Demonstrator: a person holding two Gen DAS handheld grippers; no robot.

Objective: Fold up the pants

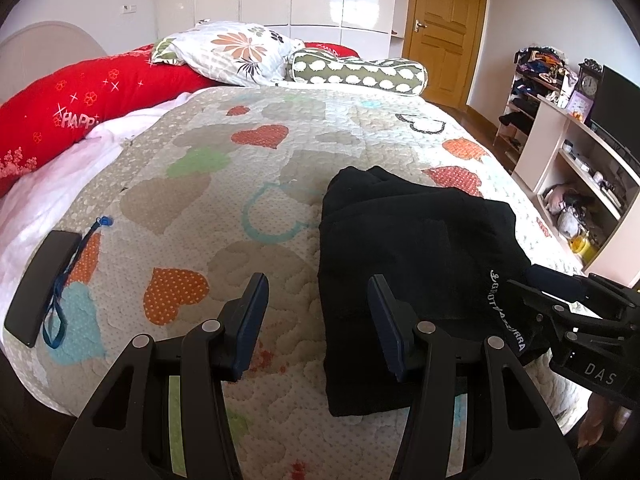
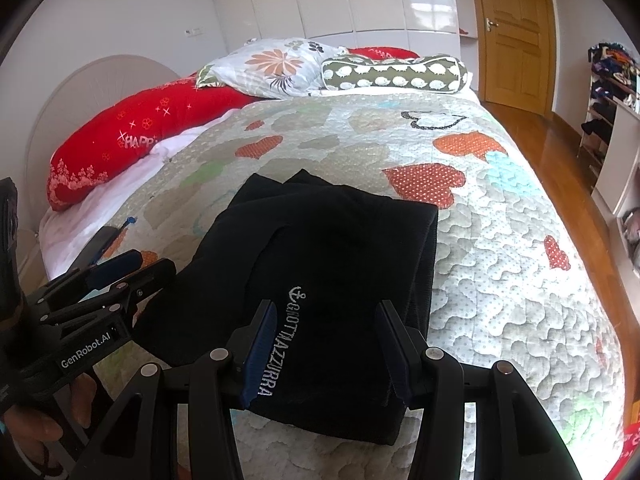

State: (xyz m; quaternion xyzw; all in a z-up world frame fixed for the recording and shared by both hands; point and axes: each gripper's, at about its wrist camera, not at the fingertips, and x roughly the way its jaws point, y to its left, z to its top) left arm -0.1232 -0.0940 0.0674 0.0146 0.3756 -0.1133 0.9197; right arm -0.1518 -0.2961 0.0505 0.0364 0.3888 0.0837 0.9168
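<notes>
The black pants [image 1: 420,248] lie folded into a compact rectangle on the heart-patterned quilt [image 1: 240,168], near the bed's front edge. White lettering runs along the top layer of the pants [image 2: 328,240]. My left gripper [image 1: 318,284] hovers open at the fold's left edge, one finger over the quilt and the other over black cloth. My right gripper [image 2: 326,308] hangs open above the near end of the fold, with no cloth pinched. Each gripper shows in the other's view: the right gripper [image 1: 560,292] at the pants' right side, the left gripper [image 2: 132,268] at their left.
A black phone-like case with a blue lanyard [image 1: 44,284] lies on the quilt at the left. Red [image 1: 80,108], floral [image 1: 240,48] and green bolster [image 1: 360,68] pillows line the bed's head. Open shelves [image 1: 580,168] and wooden floor [image 2: 560,152] lie to the right.
</notes>
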